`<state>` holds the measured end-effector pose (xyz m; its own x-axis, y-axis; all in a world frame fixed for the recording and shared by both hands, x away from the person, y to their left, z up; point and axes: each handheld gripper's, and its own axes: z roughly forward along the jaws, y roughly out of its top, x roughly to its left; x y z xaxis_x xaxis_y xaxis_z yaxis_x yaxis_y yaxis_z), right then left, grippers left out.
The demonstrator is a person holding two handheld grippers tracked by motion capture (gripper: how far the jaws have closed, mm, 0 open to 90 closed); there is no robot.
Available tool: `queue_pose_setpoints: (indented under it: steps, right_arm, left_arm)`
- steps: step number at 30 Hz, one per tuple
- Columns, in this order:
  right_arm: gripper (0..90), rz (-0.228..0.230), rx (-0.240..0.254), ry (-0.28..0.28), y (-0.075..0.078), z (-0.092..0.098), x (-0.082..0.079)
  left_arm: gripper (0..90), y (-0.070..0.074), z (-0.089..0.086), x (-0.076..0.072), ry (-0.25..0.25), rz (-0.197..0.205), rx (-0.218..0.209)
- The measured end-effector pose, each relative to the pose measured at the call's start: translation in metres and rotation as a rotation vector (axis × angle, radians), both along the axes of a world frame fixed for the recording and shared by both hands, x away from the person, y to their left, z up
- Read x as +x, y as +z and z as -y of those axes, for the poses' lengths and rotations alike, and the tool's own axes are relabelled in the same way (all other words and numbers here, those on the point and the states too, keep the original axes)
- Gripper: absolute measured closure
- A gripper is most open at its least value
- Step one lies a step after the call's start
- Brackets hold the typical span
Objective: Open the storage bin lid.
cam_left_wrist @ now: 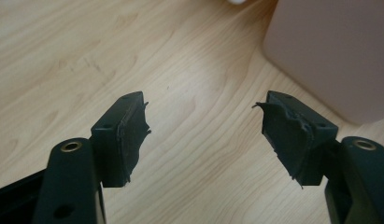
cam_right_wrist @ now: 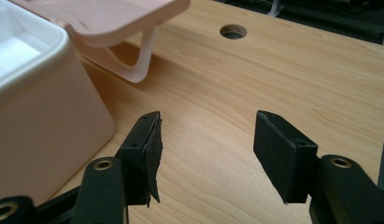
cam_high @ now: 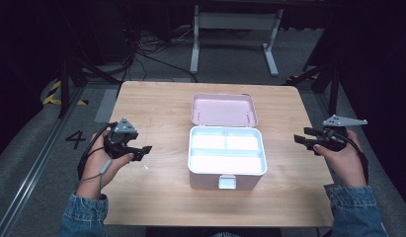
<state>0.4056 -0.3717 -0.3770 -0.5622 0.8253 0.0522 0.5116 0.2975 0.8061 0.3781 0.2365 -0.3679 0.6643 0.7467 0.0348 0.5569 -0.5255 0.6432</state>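
I hold my left gripper (cam_high: 141,152) and right gripper (cam_high: 303,139) level and gaping empty either side of the open pink box (cam_high: 226,170), its front latch blurred.

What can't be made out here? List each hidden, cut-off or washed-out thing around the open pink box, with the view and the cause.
- Inside of the pink plastic lidded box: high view, glare whitens its white divided tray, so any contents are unreadable.
- Box front latch: high view, too small to tell its state.
- Box: left gripper view, cut off by the right edge, showing a plain wall.
- Box tray: right gripper view, cut off at the left edge.
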Motion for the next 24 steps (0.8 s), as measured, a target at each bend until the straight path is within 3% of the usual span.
queue_pose_setpoints:
  steps: [5, 12, 15, 19, 24]
  right_arm:
    - [42.0, -0.033, -0.052, 0.0, -0.013, 0.0, 0.005]
    - [41.1, -0.09, -0.074, -0.005, -0.027, 0.002, 0.01]
    - [41.1, -0.103, -0.089, -0.008, -0.031, 0.003, 0.012]
    - [40.6, -0.109, -0.095, -0.012, -0.035, 0.005, 0.013]
    - [39.4, -0.11, -0.092, -0.016, -0.035, 0.004, 0.012]
  left_arm:
    - [30.7, -0.016, -0.005, 0.003, 0.028, -0.057, 0.066]
    - [29.6, -0.037, -0.013, 0.01, 0.05, -0.133, 0.092]
    - [28.7, -0.043, -0.013, 0.011, 0.059, -0.161, 0.116]
    - [28.2, -0.05, -0.014, 0.012, 0.088, -0.219, 0.118]
    - [28.0, -0.05, -0.015, 0.012, 0.095, -0.223, 0.123]
